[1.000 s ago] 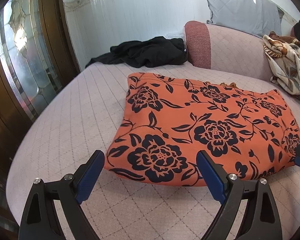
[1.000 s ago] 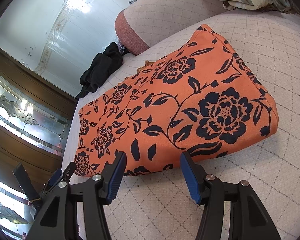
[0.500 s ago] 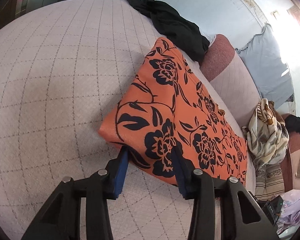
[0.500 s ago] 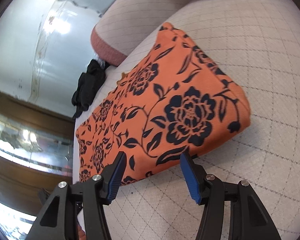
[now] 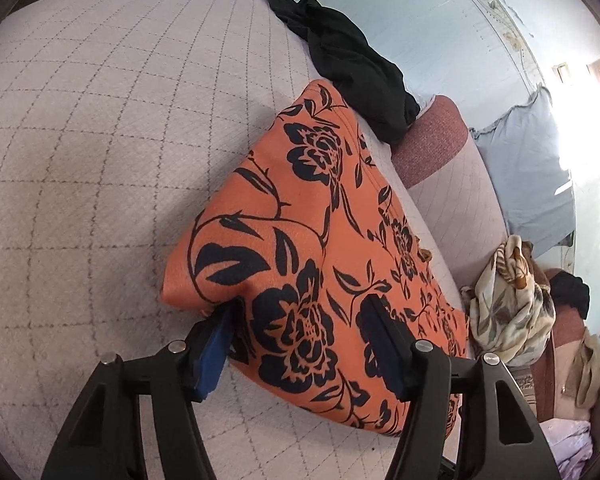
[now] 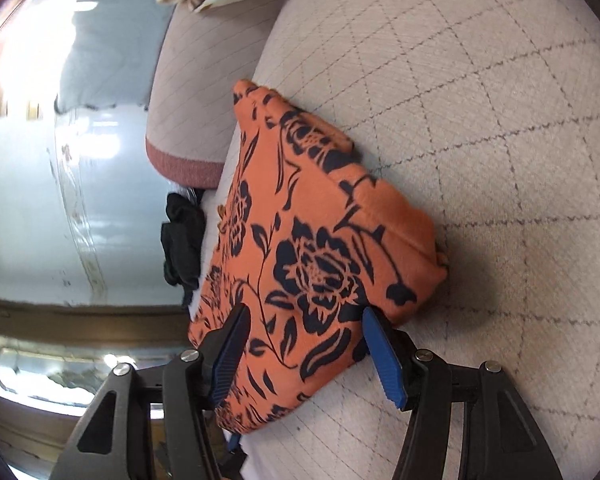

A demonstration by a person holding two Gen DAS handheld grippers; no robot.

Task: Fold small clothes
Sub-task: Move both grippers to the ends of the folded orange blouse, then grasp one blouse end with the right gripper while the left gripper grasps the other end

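Note:
An orange garment with black flowers (image 5: 312, 216) lies folded on the quilted sofa seat (image 5: 80, 140). My left gripper (image 5: 300, 344) is open, its blue pads on either side of the garment's near left edge, one finger under the cloth. The garment shows in the right wrist view (image 6: 320, 248) too. My right gripper (image 6: 308, 348) is open and straddles the near right edge, the cloth between its pads.
A black garment (image 5: 352, 64) lies at the back of the seat by the red-trimmed sofa back (image 5: 432, 140). A cream patterned cloth (image 5: 508, 304) is heaped at the right. A grey-blue pillow (image 5: 532, 184) leans behind. Quilted seat (image 6: 480, 120) extends right.
Both grippers have moved forward onto the garment's near edge, so the cloth now sits between each pair of pads. Both views have rolled further.

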